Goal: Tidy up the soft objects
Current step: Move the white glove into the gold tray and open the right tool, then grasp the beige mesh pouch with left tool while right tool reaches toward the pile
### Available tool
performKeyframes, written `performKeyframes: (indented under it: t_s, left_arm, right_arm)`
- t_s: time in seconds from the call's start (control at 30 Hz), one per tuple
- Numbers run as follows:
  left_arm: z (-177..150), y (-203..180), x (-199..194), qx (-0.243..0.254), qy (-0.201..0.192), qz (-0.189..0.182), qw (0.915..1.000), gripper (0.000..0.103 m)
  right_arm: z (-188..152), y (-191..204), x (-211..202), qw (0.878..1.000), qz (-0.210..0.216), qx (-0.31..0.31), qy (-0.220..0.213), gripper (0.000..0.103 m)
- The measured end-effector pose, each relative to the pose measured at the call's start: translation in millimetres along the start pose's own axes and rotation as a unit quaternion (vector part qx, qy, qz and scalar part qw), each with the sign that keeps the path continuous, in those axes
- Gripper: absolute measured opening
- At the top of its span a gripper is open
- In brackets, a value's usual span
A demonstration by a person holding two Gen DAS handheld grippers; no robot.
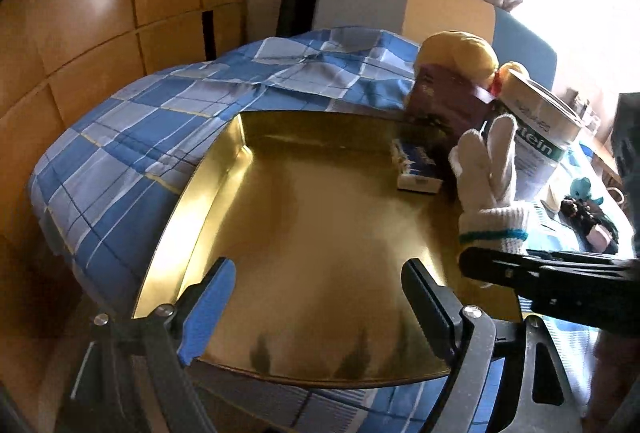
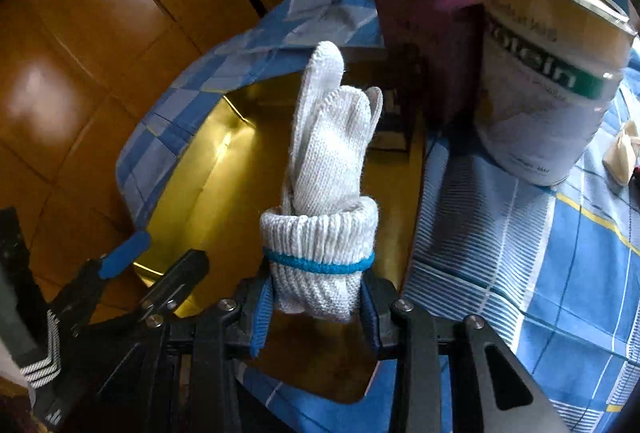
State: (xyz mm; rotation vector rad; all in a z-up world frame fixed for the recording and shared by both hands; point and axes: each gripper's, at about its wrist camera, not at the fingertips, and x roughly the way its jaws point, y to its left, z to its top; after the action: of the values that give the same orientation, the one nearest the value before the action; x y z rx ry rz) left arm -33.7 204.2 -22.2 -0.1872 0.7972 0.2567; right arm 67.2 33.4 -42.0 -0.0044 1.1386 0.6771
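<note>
Gloves [image 2: 320, 193], white knit with a blue band at the cuff and rolled into one bundle, are pinched at the cuff end between the blue pads of the right gripper [image 2: 316, 309], fingers of the bundle sticking up. The bundle hangs over the gold tray [image 1: 304, 201], which is the landmark for the rest; in the left wrist view the same bundle sits above the tray's right edge.

The left gripper [image 1: 316, 297] is spread wide with nothing between its fingers, held over the tray's near rim. In the right wrist view it shows at the tray's near left corner.

A small blue and white box [image 1: 416, 169] lies inside the tray near its far right corner. A dark purple box [image 1: 444, 105] stands at that far right corner, with a yellow plush toy [image 1: 456, 49] behind it. A white tin with a green label [image 2: 548, 85] stands just right of the tray on the blue checked bedcover [image 2: 520, 273]. The same cover is bunched up along the tray's left and far sides. Farther right of the tray, a teal plush toy [image 1: 582, 189] lies on the cover.
</note>
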Motion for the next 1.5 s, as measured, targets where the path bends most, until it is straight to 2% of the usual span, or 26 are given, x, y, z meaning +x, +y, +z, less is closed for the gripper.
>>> performKeyframes:
  t_s: [0.2,0.53,0.97,1.23,1.5]
  left_arm:
    - [1,5,2,-0.007,0.003,0.004,1.0000,0.086]
    - [-1,7,-2,-0.005,-0.002,0.002,1.0000,0.087]
    - [0,-4,-9,0.010,-0.006,-0.005,0.9999,0.087]
    - [1,-22,-17,0.038,-0.012,-0.024,0.9989,0.087]
    - [5,-53,-26,0.084,-0.020,-0.051,0.9950,0.087]
  right_arm:
    - [10,-1,22,0.999,-0.024,0.009,0.022,0.039]
    - [7,9,29,0.999,-0.052,-0.007,-0.001,0.040]
    - [-8,-11,-32,0.994,-0.066,0.006,-0.093,0.042]
    - [-18,-33,-72,0.983,-0.115,-0.003,-0.140,0.042]
    - [-30,-91,-119,0.969,-0.178,0.036,-0.169,0.042]
